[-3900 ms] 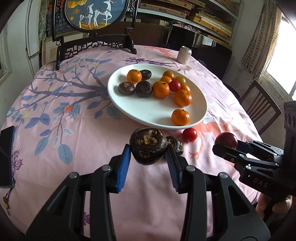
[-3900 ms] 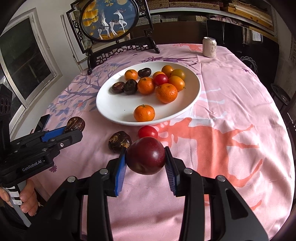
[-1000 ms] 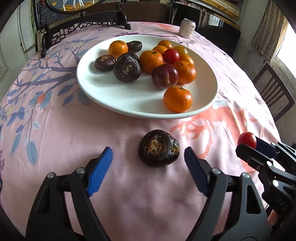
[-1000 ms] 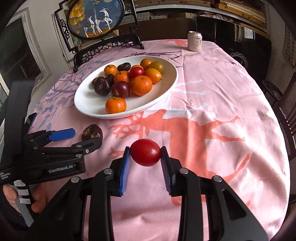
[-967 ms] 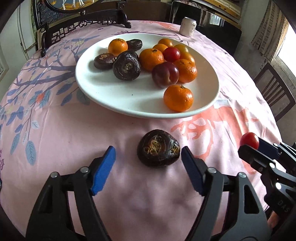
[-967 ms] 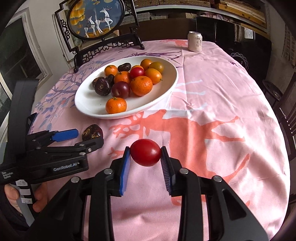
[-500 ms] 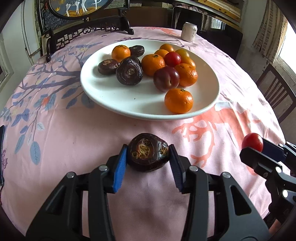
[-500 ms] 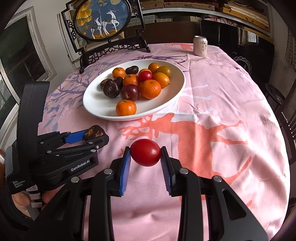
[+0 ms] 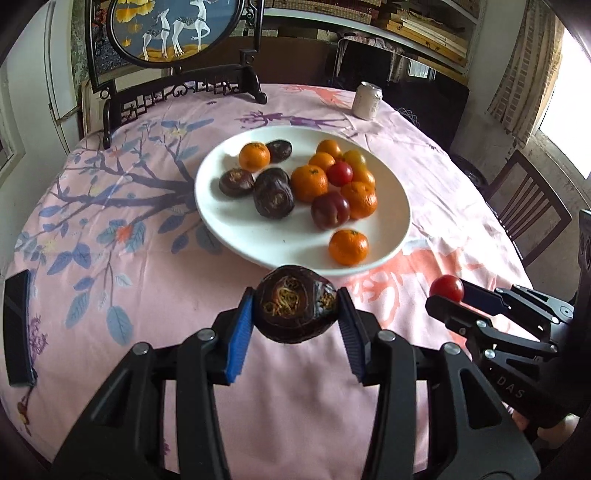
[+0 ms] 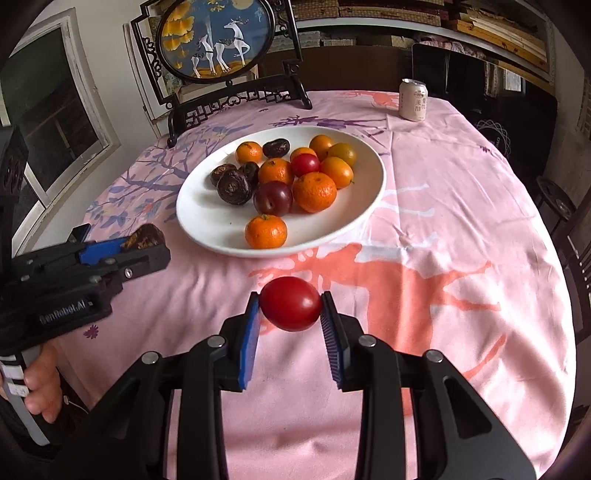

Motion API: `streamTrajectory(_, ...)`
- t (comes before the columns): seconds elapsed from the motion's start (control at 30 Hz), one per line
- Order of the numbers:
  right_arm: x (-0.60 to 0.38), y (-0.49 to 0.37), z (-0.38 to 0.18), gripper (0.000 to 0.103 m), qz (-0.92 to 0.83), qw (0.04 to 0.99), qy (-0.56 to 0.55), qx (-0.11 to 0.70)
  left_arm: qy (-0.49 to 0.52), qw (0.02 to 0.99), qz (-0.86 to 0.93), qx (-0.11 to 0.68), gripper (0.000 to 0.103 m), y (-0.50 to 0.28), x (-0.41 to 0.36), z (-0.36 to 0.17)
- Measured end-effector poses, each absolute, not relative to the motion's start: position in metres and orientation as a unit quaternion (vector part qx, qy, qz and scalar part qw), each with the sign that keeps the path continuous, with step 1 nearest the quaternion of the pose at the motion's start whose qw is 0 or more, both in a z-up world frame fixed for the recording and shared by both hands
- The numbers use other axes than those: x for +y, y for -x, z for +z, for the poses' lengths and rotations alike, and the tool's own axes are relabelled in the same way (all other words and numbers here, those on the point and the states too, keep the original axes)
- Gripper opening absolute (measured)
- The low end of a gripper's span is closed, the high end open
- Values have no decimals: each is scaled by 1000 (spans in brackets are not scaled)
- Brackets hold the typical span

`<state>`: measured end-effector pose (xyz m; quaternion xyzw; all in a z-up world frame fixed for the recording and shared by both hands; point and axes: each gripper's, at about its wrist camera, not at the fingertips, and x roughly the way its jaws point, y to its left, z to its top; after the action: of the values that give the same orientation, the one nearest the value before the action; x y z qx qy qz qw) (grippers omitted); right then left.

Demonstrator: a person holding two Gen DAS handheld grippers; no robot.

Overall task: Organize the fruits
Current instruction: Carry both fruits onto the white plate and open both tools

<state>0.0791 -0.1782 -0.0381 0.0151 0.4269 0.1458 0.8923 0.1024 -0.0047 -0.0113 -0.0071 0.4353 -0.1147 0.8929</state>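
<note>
A white plate (image 9: 236, 229) (image 10: 199, 221) in the middle of the table holds several oranges, dark wrinkled fruits, a plum (image 9: 330, 210) and a red tomato (image 9: 340, 173). My left gripper (image 9: 295, 314) is shut on a dark wrinkled fruit (image 9: 295, 304) and holds it above the cloth, just short of the plate's near rim. It also shows in the right wrist view (image 10: 144, 236). My right gripper (image 10: 290, 317) is shut on a red tomato (image 10: 290, 303), held above the cloth to the right of the left gripper; it also shows in the left wrist view (image 9: 447, 289).
A pink patterned cloth (image 9: 110, 277) covers the round table. A drink can (image 9: 366, 100) (image 10: 414, 100) stands at the far side. A framed deer screen on a dark stand (image 9: 177, 33) is at the back. A dark phone (image 9: 16, 325) lies at the left edge. A chair (image 9: 524, 206) stands right.
My left gripper closed on the dark fruit that lay on the cloth and lifted it. Both grippers have risen and drawn back a little. The right one still holds the tomato.
</note>
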Motion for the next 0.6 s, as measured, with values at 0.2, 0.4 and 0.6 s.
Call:
streamTrajectory(0.2, -170, -134, -12, 33, 150, 897, 11, 416, 5, 900, -93, 425, 45, -178, -3, 27)
streamTrajectory(0.4, -175, -199, -29, 33, 115, 890, 22, 440, -15, 888, -78, 453, 45, -262, -31, 6)
streamTrajectory(0.6, -183, -223, -46, 33, 106, 882, 12, 459, -27, 872, -76, 483, 45, -302, -47, -28)
